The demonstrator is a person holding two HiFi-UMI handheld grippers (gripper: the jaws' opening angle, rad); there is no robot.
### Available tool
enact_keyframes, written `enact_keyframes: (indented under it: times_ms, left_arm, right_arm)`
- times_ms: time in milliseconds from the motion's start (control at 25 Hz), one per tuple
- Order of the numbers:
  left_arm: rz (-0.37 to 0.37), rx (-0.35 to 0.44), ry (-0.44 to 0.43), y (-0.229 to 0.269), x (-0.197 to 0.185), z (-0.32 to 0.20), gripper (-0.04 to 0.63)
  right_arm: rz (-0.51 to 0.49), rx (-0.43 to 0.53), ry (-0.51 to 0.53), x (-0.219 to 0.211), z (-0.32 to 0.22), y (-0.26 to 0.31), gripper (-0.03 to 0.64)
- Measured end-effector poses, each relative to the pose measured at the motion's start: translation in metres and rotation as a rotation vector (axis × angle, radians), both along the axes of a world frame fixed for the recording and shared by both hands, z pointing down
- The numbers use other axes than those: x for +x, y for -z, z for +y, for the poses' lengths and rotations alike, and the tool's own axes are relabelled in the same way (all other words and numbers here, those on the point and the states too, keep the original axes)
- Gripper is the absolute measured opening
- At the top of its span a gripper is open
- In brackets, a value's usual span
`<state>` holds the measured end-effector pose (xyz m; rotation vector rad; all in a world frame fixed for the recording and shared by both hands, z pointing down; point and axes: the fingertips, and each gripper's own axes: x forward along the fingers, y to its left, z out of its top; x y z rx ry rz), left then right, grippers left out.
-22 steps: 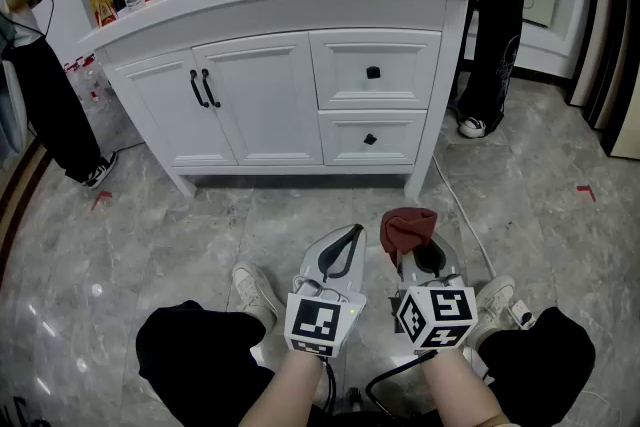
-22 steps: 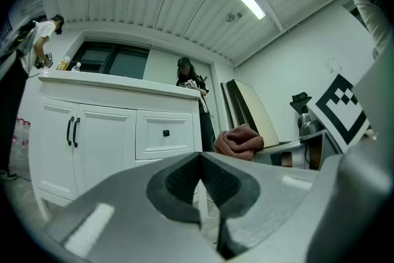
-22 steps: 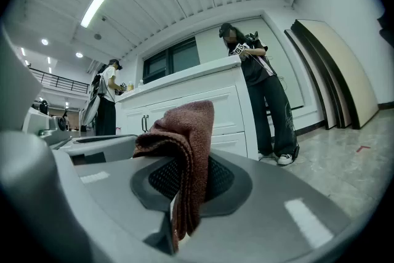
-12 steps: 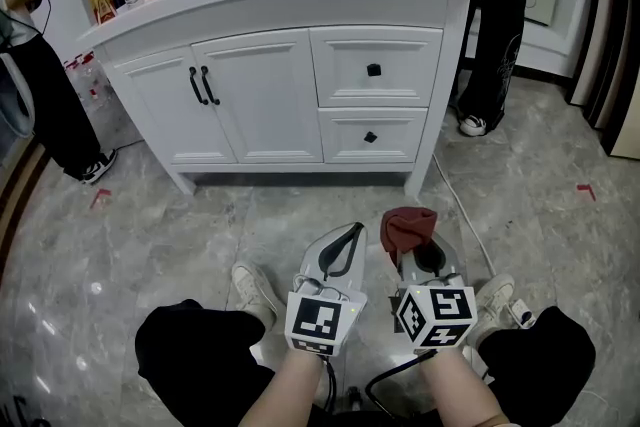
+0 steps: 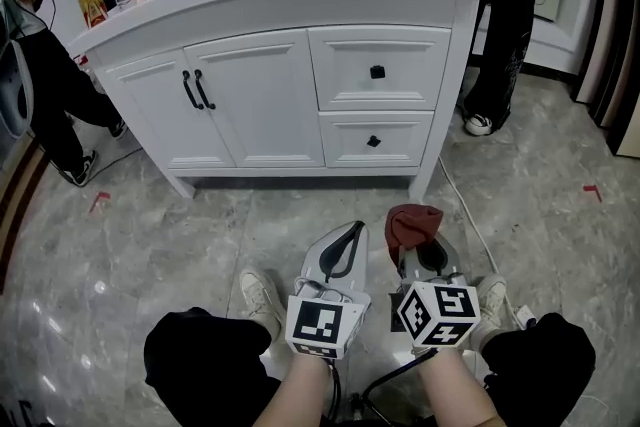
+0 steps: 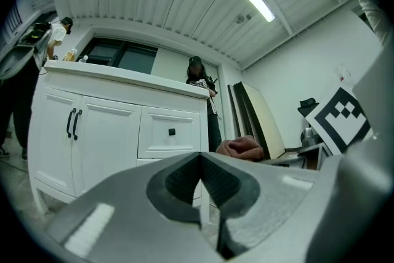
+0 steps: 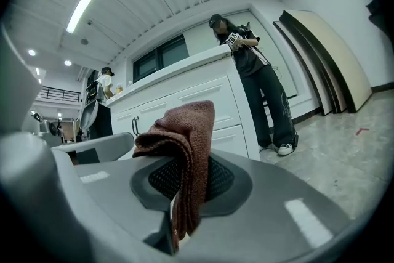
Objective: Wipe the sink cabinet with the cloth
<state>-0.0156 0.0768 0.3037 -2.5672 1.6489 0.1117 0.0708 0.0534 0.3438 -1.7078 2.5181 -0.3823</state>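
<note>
Marble floor [image 5: 150, 235] below; cloth [image 7: 184, 145] pinched between fingers [image 7: 237, 185] of right gripper [image 7: 178, 194].

L gripper [image 5: 350, 237]: light-grey plastic shell, tapering to a rounded tip, w/ blk ribbed pads [image 6: 178, 178] set in a dark oval recess. R gripper [image 5: 424, 257]: same build & colour. Small pale rectangular patches on the jaw shells in both gripper views. Each gripper has a wht cube at the hand end w/ blk square markers on every face seen: L cube [image 5: 322, 325], R cube [image 5: 438, 313]. Blk cable [image 5: 395, 373] curves out from under R cube, betw. the forearms. Forearms bare. Person wears blk trousers [image 5: 195, 360], loose fit, & wht low sneakers: L shoe [image 5: 262, 293], R shoe [image 5: 492, 295].
</note>
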Motion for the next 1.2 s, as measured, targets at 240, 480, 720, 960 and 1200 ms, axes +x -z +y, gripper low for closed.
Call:
enact_keyframes:
  times_ms: [240,480,720,960,1200]
  left_arm:
    - [0.024,-0.04,0.023,-0.014,-0.015,-0.054,0.0]
    - [0.026,-0.01,0.076,-0.002,-0.044,-0.104,0.0]
    - [-0.027,0.025,0.14,0.021,-0.077,-0.14,0.0]
    - [-0.004,0.063,0.204,0.042,-0.117,-0.177,0.0]
    - [-0.031,0.073,0.21,0.049,-0.13,-0.209,0.0]
  right_arm:
    - [-0.044,-0.029,0.014,-0.018,-0.062,-0.011,0.08]
    - [-0.035,0.014,0.059,-0.039,-0.124,0.005,0.08]
    - [-0.046,0.11,0.139,-0.072,-0.186,0.055,0.08]
    - [-0.042,0.171,0.203,-0.107,-0.232,0.091,0.08]
    - [-0.044,0.226,0.266,-0.145,-0.269,0.128,0.08]
